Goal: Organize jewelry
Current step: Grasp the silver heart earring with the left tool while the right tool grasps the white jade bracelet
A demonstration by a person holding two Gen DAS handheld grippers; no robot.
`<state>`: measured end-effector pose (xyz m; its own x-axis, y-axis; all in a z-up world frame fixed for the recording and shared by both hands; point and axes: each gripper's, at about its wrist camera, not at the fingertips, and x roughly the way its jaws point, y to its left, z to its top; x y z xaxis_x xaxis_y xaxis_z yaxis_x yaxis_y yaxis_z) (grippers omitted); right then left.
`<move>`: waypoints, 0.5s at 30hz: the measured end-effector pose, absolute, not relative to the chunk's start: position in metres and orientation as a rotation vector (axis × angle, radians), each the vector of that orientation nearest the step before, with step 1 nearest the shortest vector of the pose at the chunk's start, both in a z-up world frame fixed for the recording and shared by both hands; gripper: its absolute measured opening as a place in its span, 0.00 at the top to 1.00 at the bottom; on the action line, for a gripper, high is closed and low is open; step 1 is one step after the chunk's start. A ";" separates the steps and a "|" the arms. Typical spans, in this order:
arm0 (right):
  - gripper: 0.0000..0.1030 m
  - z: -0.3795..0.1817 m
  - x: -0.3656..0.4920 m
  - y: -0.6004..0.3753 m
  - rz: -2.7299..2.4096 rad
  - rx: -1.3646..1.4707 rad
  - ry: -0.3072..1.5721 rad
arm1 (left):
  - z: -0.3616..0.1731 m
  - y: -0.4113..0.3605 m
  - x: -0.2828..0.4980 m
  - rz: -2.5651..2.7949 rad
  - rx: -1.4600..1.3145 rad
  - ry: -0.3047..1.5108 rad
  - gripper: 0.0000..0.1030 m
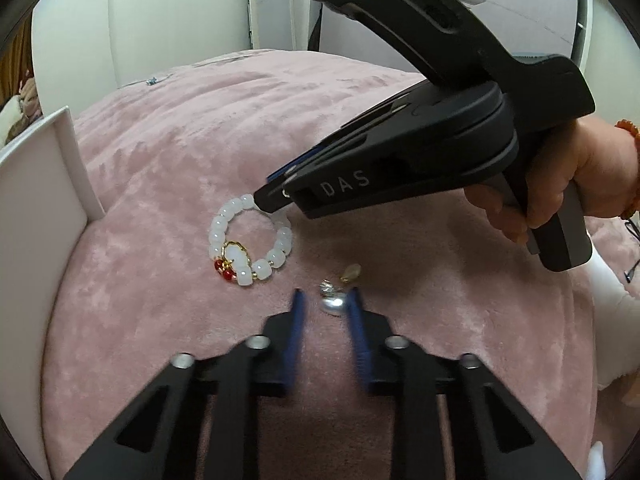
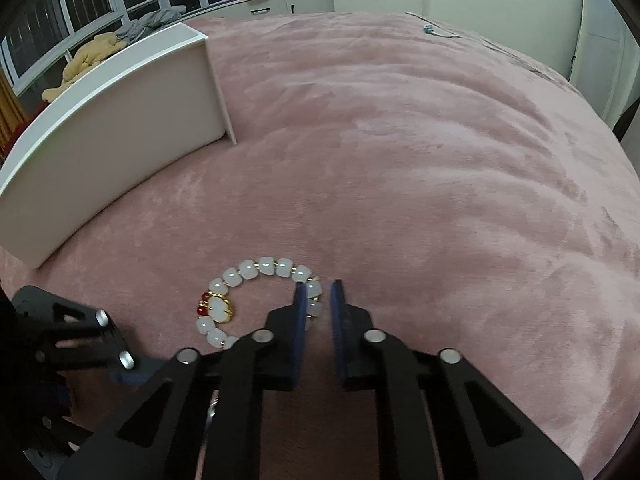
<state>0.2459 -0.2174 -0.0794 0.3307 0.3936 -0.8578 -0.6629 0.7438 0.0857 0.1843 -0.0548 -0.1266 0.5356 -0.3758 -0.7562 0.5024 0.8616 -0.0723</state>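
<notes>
Pink plush blanket (image 2: 400,152) lies under both my tongs. My left tongs (image 1: 325,300) are released, the blue pads (image 1: 297,320) parted, and a silver earring (image 1: 333,300) sits on the fabric between the tips, close against the right pad; I cannot tell whether that pad touches it. A small pale gold piece (image 1: 352,273) lies just beyond the earring, ahead of the left tips and slightly to their right. Farther ahead and to the left of those tips rests the bracelet (image 1: 250,240), a ring of milky white beads with a gold-rimmed charm and red beads on its near side. My right tongs (image 2: 318,290) are released too, though the gap is narrow, and they straddle the bracelet's right edge: the left pad (image 2: 299,304) stands inside the loop and the right pad outside it, with a bead showing between them. From the left wrist camera, the nose of the right tongs (image 1: 272,200) comes down onto the far side of the bracelet, my right hand (image 1: 532,184) wrapped around the grip, an orange bead band at the wrist. A white box (image 2: 120,120) stands on the blanket, ahead and to the left of both tongs, well apart from the bracelet. In the right wrist camera, the left tongs appear low at the left, blurred.
</notes>
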 end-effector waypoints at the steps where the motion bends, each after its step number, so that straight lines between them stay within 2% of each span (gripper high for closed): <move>1: 0.91 -0.079 0.246 -0.217 0.706 -0.303 1.020 | -0.127 -0.055 0.184 -0.531 0.158 0.859 0.83; 7: 0.93 -0.076 0.247 -0.219 0.687 -0.293 1.015 | -0.127 -0.052 0.185 -0.550 0.127 0.862 0.83; 9: 0.99 -0.074 0.248 -0.223 0.658 -0.295 1.006 | -0.126 -0.050 0.185 -0.554 0.116 0.864 0.83; 15: 0.99 -0.079 0.253 -0.236 0.642 -0.245 1.027 | -0.125 -0.050 0.182 -0.549 0.121 0.863 0.83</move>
